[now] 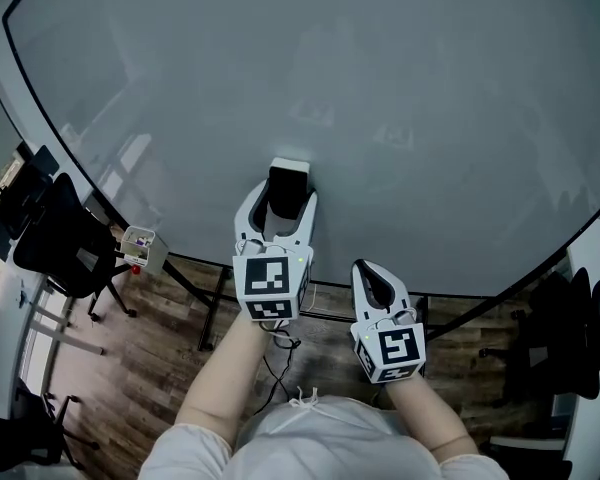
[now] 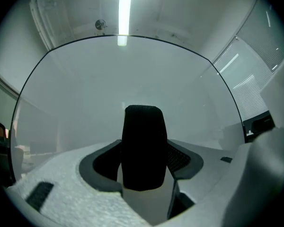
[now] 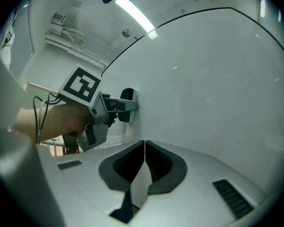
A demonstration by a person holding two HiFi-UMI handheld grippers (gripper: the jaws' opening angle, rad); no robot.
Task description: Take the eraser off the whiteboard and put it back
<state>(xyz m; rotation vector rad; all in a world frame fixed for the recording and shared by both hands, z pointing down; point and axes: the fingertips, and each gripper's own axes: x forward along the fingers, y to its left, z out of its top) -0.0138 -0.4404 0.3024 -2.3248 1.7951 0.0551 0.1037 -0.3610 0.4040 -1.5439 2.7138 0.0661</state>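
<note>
The eraser [image 1: 288,186], black with a white casing, sits flat against the whiteboard [image 1: 380,98] low in its middle. My left gripper [image 1: 283,192] reaches up to the board with its jaws spread wide on either side of the eraser. In the left gripper view the eraser [image 2: 143,145] stands upright between the dark pads [image 2: 182,157], with a little space showing on both sides. My right gripper [image 1: 375,280] hovers lower and to the right, near the board's bottom edge, shut with nothing in it. The right gripper view shows its jaws [image 3: 145,148] meeting, and the left gripper [image 3: 125,103] at the board.
Black chairs [image 1: 50,238] and a small box of items [image 1: 140,246] stand on the wood floor at the left. More dark chairs [image 1: 580,328] are at the right. The whiteboard's dark frame [image 1: 195,260] runs just below my grippers.
</note>
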